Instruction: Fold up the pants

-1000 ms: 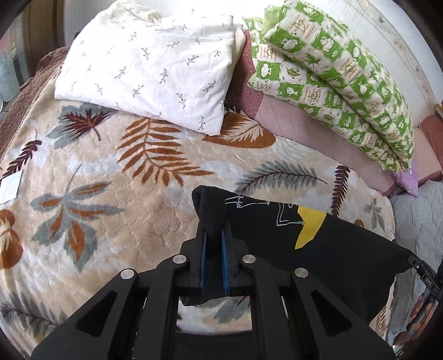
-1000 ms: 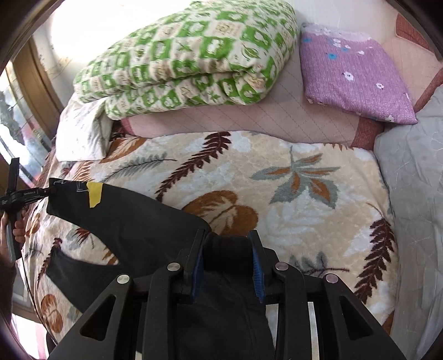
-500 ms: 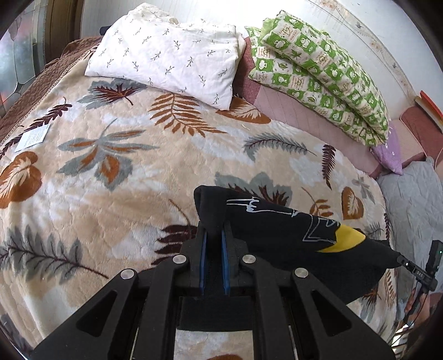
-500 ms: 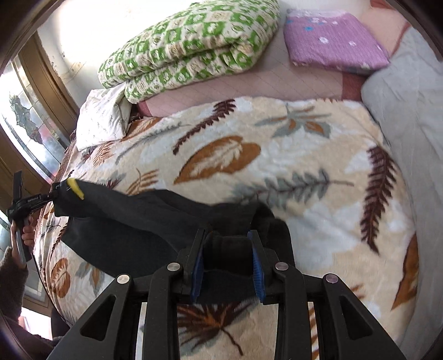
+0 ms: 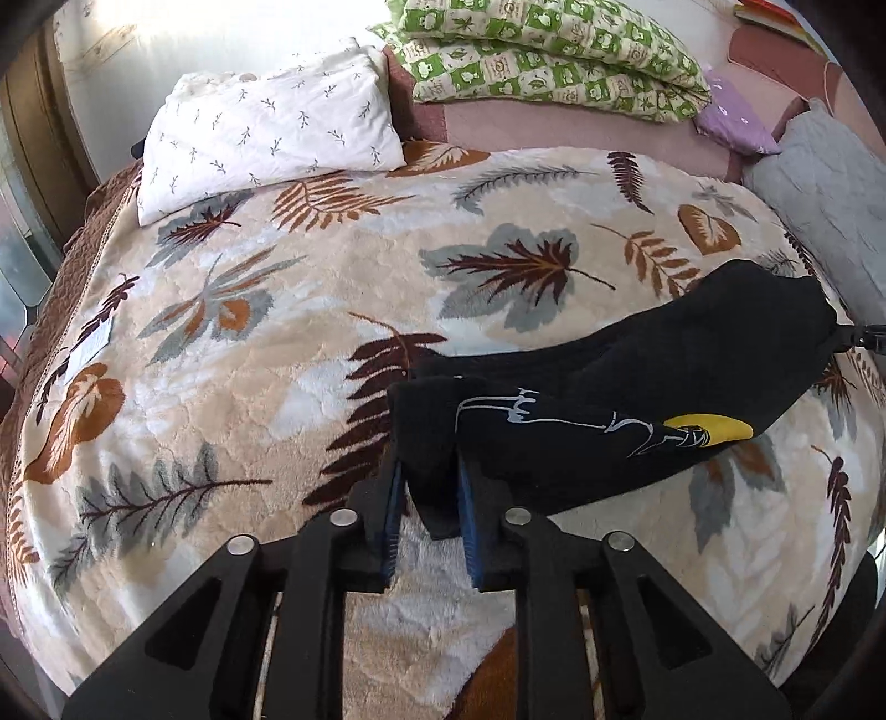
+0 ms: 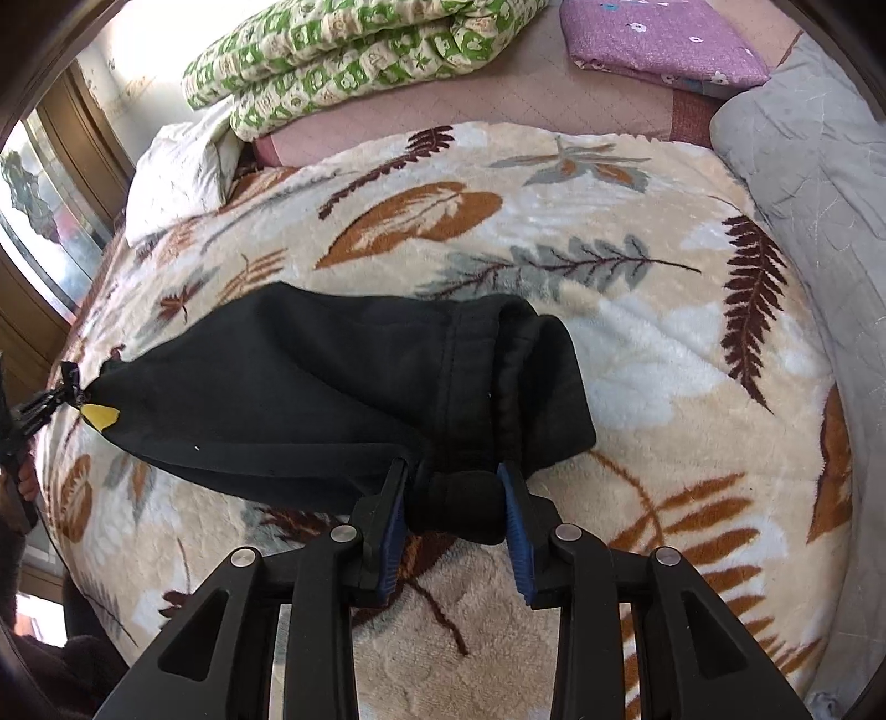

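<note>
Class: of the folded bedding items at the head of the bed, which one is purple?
The small flowered cushion, right of the green-checked quilt; the pillow is white.

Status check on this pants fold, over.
Left gripper opening, black pants between pads. Right gripper opening, waistband bunched between pads. Pants on leaf blanket; nothing blocking.

A bed [image 5: 277, 343] covered by a leaf-patterned blanket [image 6: 637, 354] is lit by sunlight from a window [image 6: 50, 221] at the left edge.
</note>
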Available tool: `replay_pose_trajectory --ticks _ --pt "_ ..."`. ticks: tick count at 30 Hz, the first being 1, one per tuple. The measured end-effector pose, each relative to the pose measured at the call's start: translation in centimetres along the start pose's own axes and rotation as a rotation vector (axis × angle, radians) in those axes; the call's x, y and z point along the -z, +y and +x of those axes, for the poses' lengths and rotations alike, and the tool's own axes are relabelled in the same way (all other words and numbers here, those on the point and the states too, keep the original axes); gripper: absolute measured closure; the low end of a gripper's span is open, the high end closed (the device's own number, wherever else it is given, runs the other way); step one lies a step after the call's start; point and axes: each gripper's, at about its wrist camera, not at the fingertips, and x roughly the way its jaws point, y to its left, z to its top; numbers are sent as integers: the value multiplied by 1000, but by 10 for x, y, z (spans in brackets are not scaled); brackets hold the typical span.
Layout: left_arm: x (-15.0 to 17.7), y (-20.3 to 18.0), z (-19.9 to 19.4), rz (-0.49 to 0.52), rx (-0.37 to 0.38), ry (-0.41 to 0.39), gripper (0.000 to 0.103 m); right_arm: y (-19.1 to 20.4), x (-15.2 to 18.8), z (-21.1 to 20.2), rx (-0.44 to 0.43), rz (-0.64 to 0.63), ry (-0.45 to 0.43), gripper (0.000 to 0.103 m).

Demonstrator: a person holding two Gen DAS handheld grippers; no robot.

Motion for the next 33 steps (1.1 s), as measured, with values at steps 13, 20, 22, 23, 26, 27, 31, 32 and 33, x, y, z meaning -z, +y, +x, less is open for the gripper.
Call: replay_pose_trajectory --ticks 13,20,22,23,26,27,31,32,33 --pt "14 79 -39 -375 204 97 47 11 7 -71 47 23 -80 62" --pt "4 74 -16 -469 280 286 47 55 -38 -96 -94 32 -143 56" --pt "4 65 -12 -453 310 329 47 73 -55 -86 -116 32 -125 55" --pt "6 61 -11 -464 328 351 47 82 -63 -79 -123 28 -109 55" --pt "8 62 -6 -538 392 385 47 108 -87 -51 -111 -9 -53 55" --pt "9 66 -6 -578 404 385 47 118 -96 -36 -98 -22 -27 55" --pt "17 83 1 -747 479 383 47 139 -106 -1 -93 -37 26 55" --pt "19 85 3 -780 496 384 47 143 -107 4 -113 -38 29 55" --pt "22 86 5 -804 507 389 47 148 -106 9 -132 -37 31 55"
